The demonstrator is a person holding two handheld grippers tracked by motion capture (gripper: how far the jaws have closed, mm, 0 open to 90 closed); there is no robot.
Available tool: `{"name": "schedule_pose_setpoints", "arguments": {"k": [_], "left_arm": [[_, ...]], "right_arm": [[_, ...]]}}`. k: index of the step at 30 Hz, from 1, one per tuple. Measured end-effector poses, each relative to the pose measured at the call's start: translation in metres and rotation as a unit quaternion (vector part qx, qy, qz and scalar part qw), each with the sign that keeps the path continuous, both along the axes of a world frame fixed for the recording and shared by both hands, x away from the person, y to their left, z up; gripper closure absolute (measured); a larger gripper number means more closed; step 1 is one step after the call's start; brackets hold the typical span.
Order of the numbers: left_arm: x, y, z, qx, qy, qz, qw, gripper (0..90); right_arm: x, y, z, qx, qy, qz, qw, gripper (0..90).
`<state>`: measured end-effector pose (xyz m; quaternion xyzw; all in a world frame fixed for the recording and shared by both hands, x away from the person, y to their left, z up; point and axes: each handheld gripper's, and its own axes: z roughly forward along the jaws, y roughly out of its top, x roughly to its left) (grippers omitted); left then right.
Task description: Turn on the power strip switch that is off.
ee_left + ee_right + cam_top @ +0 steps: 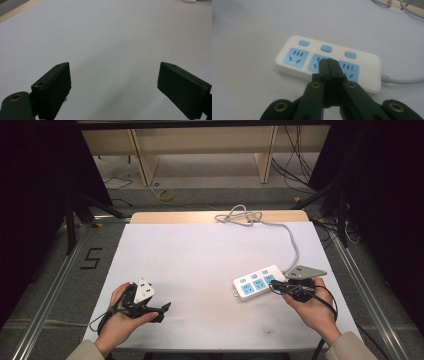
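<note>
A white power strip (248,285) with three blue sockets and three blue switches lies on the white table sheet (200,255), right of centre. Its grey cable (295,245) runs back to a coil at the far edge. My right gripper (273,285) is shut with nothing between its jaws. In the right gripper view its closed tips (329,61) sit just over the middle socket of the power strip (367,62); whether they touch it I cannot tell. My left gripper (162,312) rests near the front left, open and empty, its jaws wide apart (113,85) above bare sheet.
The coiled cable (239,215) lies on the wooden back edge of the table. A corner of the power strip (191,1) peeks in at the top right of the left gripper view. Metal frame rails run along both sides of the table.
</note>
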<state>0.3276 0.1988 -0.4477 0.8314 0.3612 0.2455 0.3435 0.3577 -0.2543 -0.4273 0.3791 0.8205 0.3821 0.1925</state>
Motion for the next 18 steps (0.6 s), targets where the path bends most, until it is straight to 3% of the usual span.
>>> {"name": "schedule_pose_setpoints", "arguments": {"k": [18], "left_arm": [[0.0, -0.0006, -0.0007, 0.0, 0.002, 0.0, 1.0, 11.6]], "right_arm": [[0.0093, 0.008, 0.0013, -0.004, 0.002, 0.0, 1.0, 90.0]]}}
